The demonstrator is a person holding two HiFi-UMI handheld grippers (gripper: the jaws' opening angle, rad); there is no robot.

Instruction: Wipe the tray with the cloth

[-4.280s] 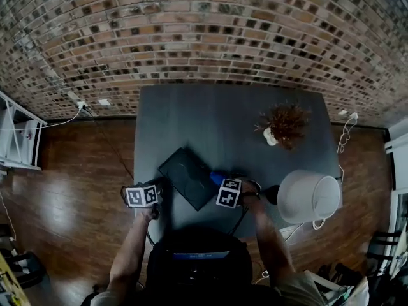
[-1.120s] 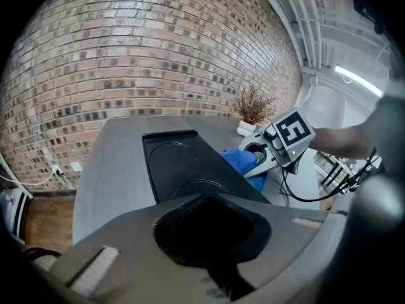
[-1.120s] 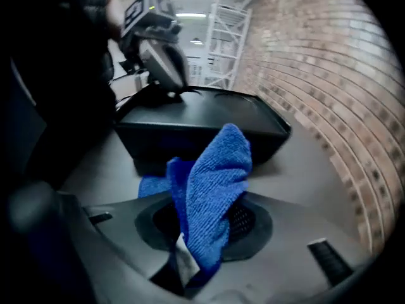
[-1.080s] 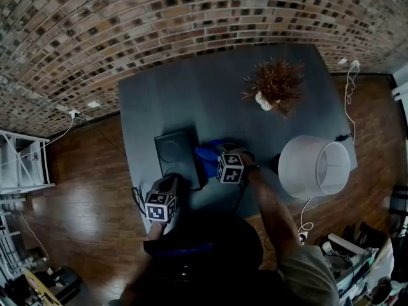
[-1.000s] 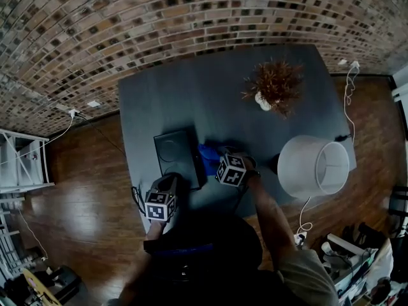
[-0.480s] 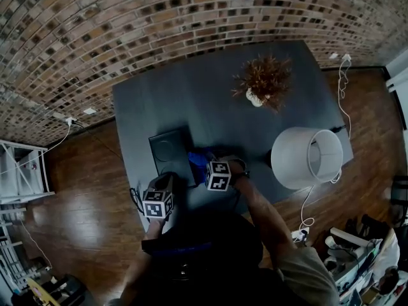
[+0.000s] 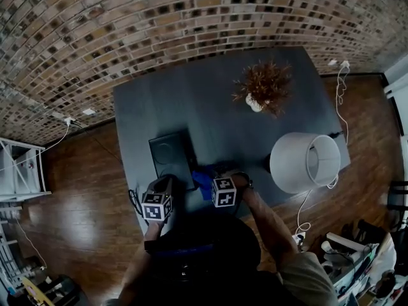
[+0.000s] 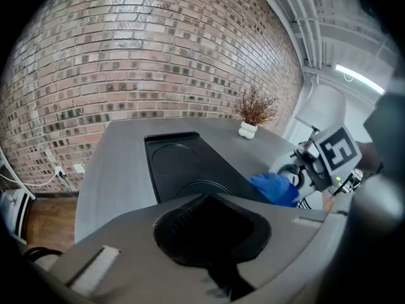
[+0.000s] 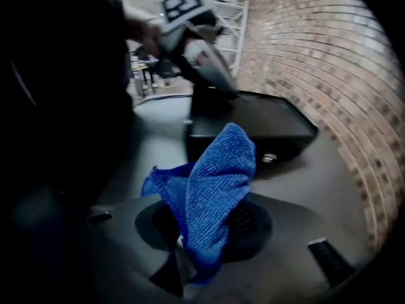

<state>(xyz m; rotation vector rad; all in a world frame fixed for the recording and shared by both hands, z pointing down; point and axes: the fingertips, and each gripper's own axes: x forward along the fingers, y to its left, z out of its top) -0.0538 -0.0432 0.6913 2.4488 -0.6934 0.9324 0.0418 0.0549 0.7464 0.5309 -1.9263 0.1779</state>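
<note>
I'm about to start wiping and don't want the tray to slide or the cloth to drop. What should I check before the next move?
1. Cloth gripped: ok, the right gripper pinches one end.
2. Tray steadied: ok, the left gripper looks closed on its near edge.
3. Cloth on the tray: not ok, it is beside the tray and not over it.
4. Tray surface bare: ok, nothing lies in it.
5. Lamp out of the way: ok, it is well apart from the tray on the table.
</note>
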